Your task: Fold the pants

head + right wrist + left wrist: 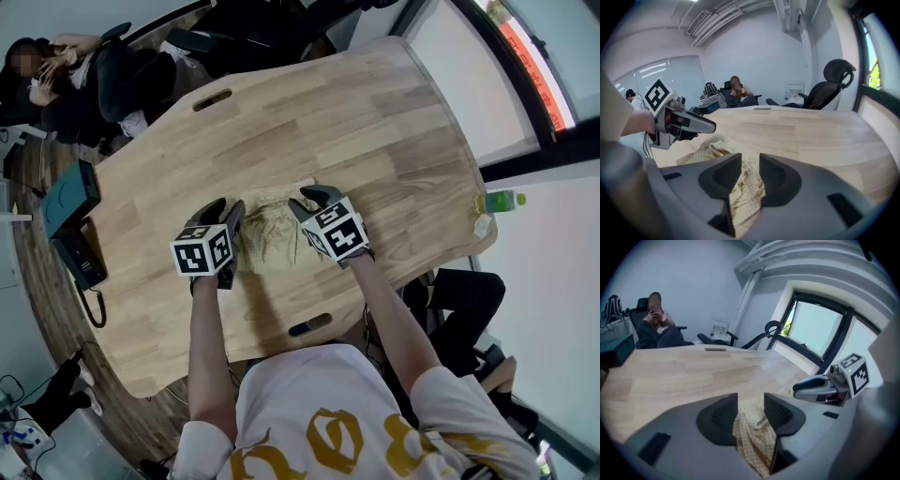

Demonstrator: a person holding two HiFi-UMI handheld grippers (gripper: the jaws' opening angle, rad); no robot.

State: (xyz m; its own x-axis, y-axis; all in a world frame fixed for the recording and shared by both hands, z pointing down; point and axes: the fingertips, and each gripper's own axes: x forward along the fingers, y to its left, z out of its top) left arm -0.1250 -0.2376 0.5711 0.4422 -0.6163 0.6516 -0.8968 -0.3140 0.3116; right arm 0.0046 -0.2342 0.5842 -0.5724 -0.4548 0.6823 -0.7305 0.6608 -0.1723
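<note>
The pale yellow checked cloth pants [272,234] lie bunched in a compact, partly folded bundle on the light wooden table [375,122], close to the person's edge and directly between the two tools. The left gripper [228,214] sits at the bundle's left edge and the right gripper [309,202] at its right edge, so both are equally near. Both point down and away from the person. In each gripper view the jaws stand apart with a loose fold of fabric hanging in the gap, not visibly squeezed; the left pair is spread wider than the right. The bundle reads slightly longer going away from the person, so the next fold likely runs along that axis, and both claws would have to close on their edges again first.
</note>
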